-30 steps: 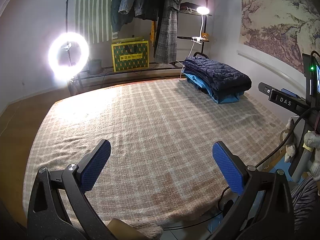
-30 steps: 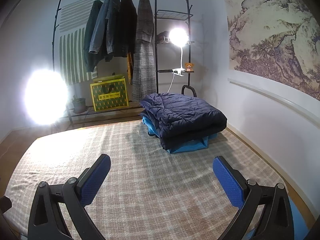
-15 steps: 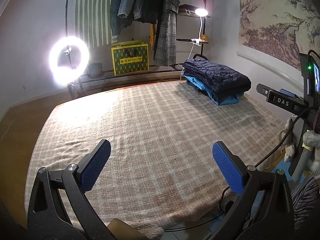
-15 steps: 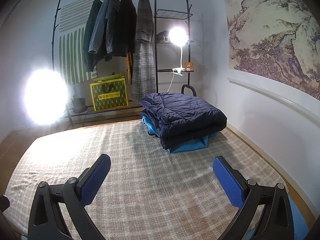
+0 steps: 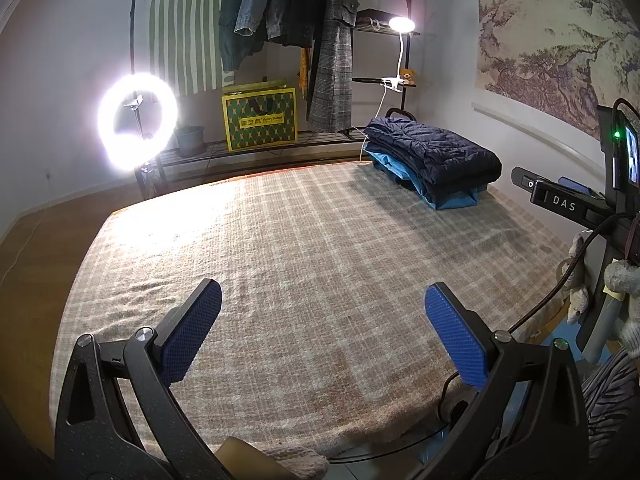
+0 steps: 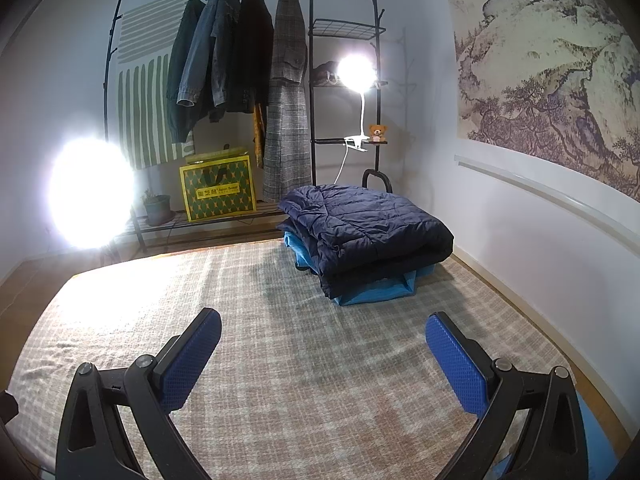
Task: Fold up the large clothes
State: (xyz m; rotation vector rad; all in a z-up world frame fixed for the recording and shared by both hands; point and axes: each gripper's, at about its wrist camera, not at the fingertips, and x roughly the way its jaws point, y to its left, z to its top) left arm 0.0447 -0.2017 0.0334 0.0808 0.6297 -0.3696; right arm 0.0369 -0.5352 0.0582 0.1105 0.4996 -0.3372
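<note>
A folded navy puffer jacket (image 5: 436,152) (image 6: 368,228) lies on top of a folded blue garment (image 5: 452,200) (image 6: 380,290) at the far right corner of the plaid blanket (image 5: 300,240) (image 6: 300,340). My left gripper (image 5: 322,320) is open and empty, held above the near part of the blanket. My right gripper (image 6: 322,348) is open and empty, above the blanket and short of the folded pile. Several coats (image 6: 236,60) hang on a black rack (image 6: 312,80) behind the bed.
A ring light (image 5: 138,122) glares at the left. A clip lamp (image 6: 356,72), a yellow-green bag (image 6: 218,192) and a plant pot (image 6: 158,208) stand on the rack. A black rig marked DAS (image 5: 564,202) with cables and plush toys (image 5: 622,280) stands at the right edge.
The left wrist view has tilted down a little, so the room sits lower in frame. The right gripper has barely moved. Both stay open and empty.
</note>
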